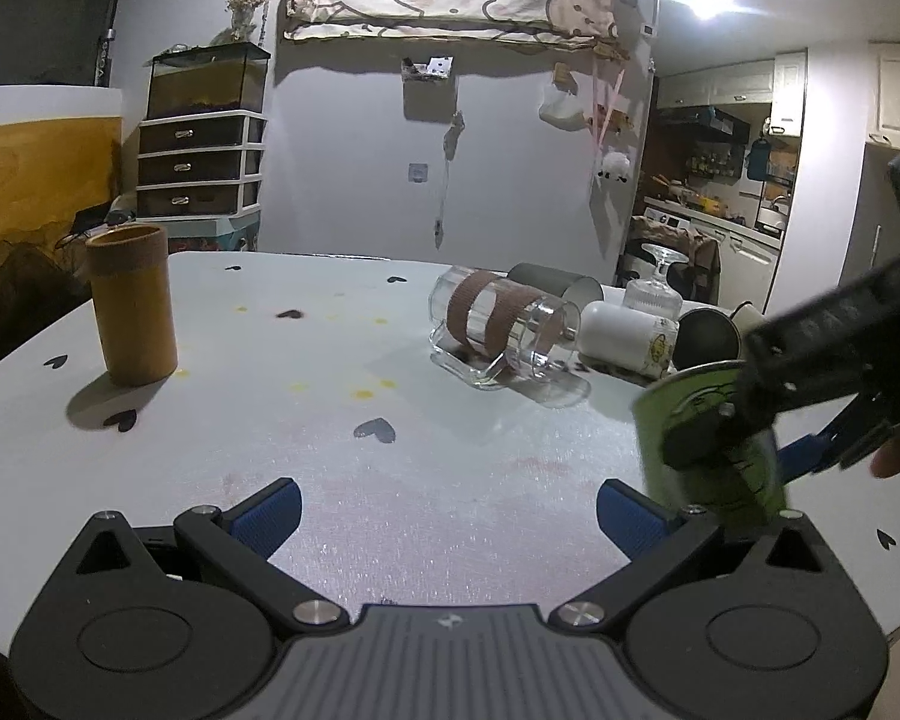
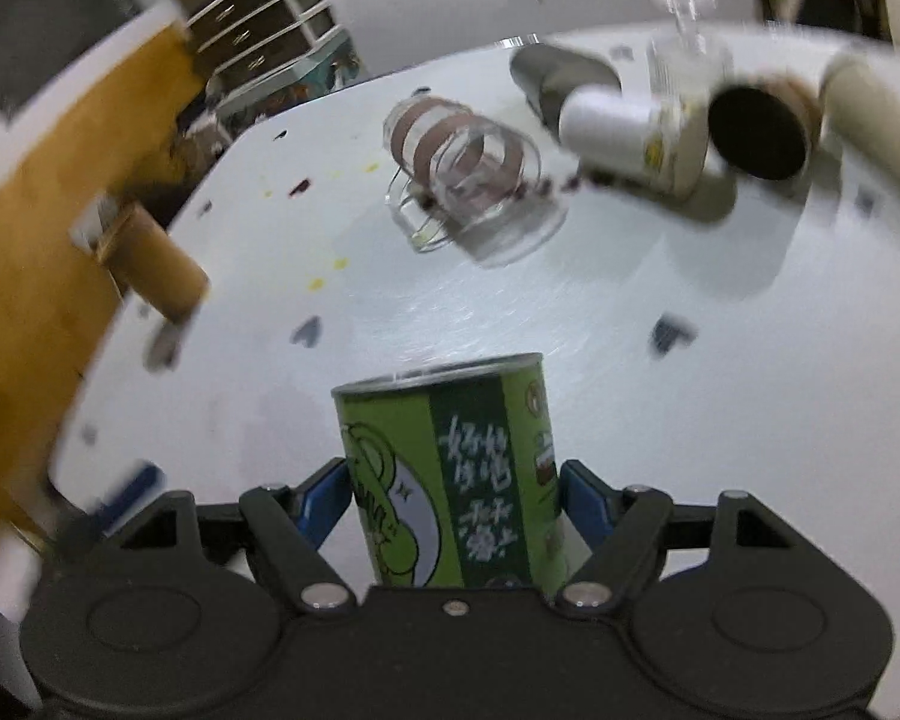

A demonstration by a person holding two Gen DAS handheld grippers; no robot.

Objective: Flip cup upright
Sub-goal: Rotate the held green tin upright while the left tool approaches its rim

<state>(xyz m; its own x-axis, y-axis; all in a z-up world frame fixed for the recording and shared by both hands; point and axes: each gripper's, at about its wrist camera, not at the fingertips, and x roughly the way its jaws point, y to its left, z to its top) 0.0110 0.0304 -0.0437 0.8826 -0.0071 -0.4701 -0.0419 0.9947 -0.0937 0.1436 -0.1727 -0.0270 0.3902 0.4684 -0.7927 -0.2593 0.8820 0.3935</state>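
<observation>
My right gripper point(image 2: 456, 495) is shut on a green printed cup point(image 2: 450, 474) and holds it above the white table point(image 2: 570, 312); the view is blurred. In the left wrist view the same green cup point(image 1: 714, 450) hangs tilted at the right, clamped by the right gripper point(image 1: 750, 426). My left gripper point(image 1: 447, 513) is open and empty, low over the table's near part. A glass mug with brown bands point(image 1: 498, 327) lies on its side mid-table; it also shows in the right wrist view point(image 2: 468, 180).
A tan cylinder cup point(image 1: 132, 306) stands upright at the left. At the back right lie a white cup point(image 1: 627, 336), a dark metal cup point(image 1: 555, 285), another dark-mouthed cup point(image 1: 708, 330) and an upside-down stemmed glass point(image 1: 657, 285). Drawers point(image 1: 201, 165) stand behind the table.
</observation>
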